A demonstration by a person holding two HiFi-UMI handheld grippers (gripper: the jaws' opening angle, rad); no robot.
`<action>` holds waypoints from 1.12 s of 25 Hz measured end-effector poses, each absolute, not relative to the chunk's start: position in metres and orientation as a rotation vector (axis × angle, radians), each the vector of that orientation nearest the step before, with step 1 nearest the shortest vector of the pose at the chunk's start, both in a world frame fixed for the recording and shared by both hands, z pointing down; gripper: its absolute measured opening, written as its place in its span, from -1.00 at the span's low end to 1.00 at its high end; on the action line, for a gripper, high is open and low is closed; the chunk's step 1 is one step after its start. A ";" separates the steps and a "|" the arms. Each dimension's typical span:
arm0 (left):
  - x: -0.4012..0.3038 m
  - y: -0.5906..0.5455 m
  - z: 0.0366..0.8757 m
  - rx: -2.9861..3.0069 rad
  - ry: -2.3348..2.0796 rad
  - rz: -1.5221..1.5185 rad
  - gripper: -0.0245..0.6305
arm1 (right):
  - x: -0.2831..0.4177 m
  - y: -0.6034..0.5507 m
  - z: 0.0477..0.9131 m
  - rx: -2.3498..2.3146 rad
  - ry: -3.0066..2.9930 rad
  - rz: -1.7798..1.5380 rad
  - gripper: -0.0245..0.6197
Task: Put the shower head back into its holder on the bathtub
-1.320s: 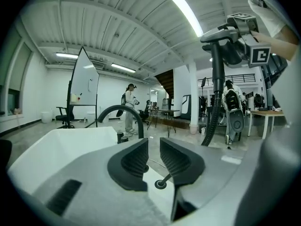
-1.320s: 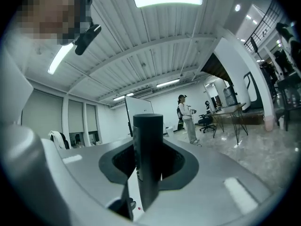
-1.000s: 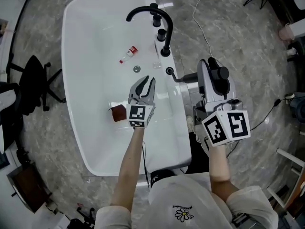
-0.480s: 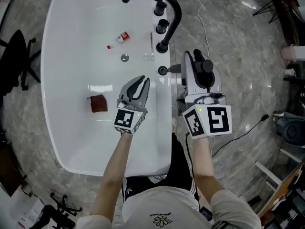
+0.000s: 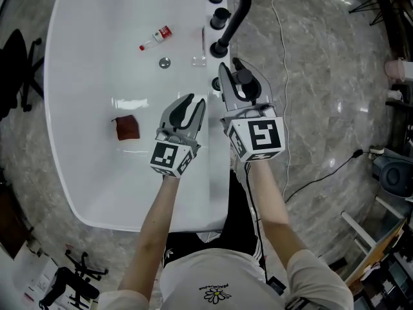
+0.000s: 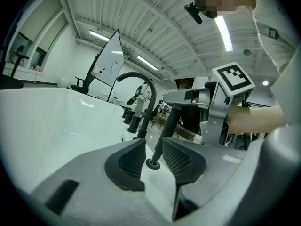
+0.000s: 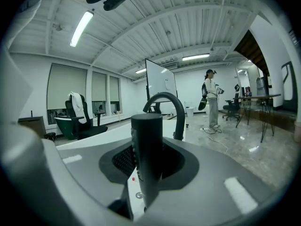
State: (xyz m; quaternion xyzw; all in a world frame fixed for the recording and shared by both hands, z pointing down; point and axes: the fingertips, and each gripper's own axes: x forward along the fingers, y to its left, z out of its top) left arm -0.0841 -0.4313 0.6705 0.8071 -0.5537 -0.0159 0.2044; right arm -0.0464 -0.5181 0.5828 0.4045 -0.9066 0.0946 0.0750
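My right gripper (image 5: 237, 76) is shut on the black shower head (image 5: 247, 86) and holds it upright over the white bathtub's right rim (image 5: 216, 141), just below the black faucet (image 5: 235, 15). In the right gripper view the dark handle (image 7: 146, 149) stands clamped between both pads. In the left gripper view the handle (image 6: 169, 124) slants down to the round black holder ring (image 6: 152, 164) on the rim; I cannot tell how deep it sits. My left gripper (image 5: 191, 103) hovers over the tub beside it. Its jaws have just been opening, and nothing is between them.
Inside the tub lie a small red-capped bottle (image 5: 157, 37), a drain (image 5: 165, 62) and a brown cloth (image 5: 127, 128). Black knobs (image 5: 221, 17) stand by the faucet. A cable (image 5: 284, 57) runs over the marble floor on the right. An office chair (image 5: 13, 70) is at the left.
My right gripper has come down and leftward with the shower head, from beside the tub to over its rim. My left gripper has sunk a little and its jaws now stand wider.
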 end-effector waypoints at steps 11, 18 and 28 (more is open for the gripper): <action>-0.089 -0.421 0.690 2.211 -1.553 -0.001 -0.60 | -0.060 -0.511 0.627 1.078 -2.686 0.273 -0.58; -0.084 -0.411 0.675 2.215 -1.557 -0.004 -0.59 | -0.063 -0.509 0.636 1.063 -2.682 0.313 -0.57; -0.105 -0.415 0.486 2.444 -1.681 -0.384 -0.48 | -0.051 -0.488 0.507 1.160 -2.750 0.386 -0.55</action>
